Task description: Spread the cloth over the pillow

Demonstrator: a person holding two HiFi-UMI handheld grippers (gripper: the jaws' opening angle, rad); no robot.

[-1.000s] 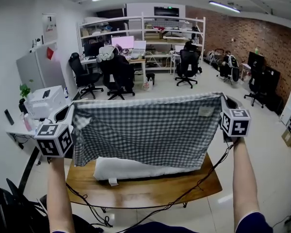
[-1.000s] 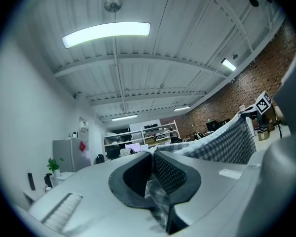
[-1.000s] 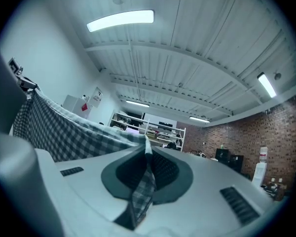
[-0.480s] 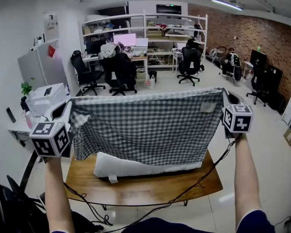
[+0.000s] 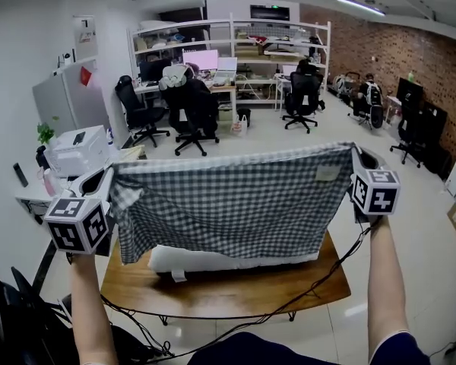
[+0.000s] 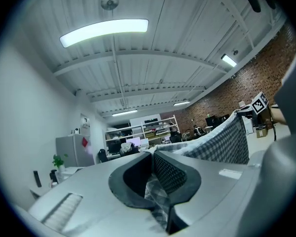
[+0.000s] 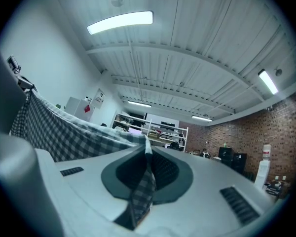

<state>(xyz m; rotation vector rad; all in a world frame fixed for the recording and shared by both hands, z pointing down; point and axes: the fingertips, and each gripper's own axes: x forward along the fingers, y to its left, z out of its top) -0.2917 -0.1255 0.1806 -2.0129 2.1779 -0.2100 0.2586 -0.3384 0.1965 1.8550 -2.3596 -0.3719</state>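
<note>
A grey-and-white checked cloth hangs stretched in the air between my two grippers, above the table. My left gripper is shut on its left top corner, my right gripper on its right top corner. In the left gripper view the cloth is pinched between the jaws; in the right gripper view the cloth is likewise clamped. A white pillow lies on the wooden table below, its far side hidden behind the hanging cloth.
Black cables run across the table's front. A white side desk with a printer stands at the left. Office chairs, desks and shelving fill the room beyond; a brick wall is at the right.
My left gripper has sunk slightly and shifted a little with its corner of the cloth. The right gripper has stayed put. The cloth remains stretched above the pillow.
</note>
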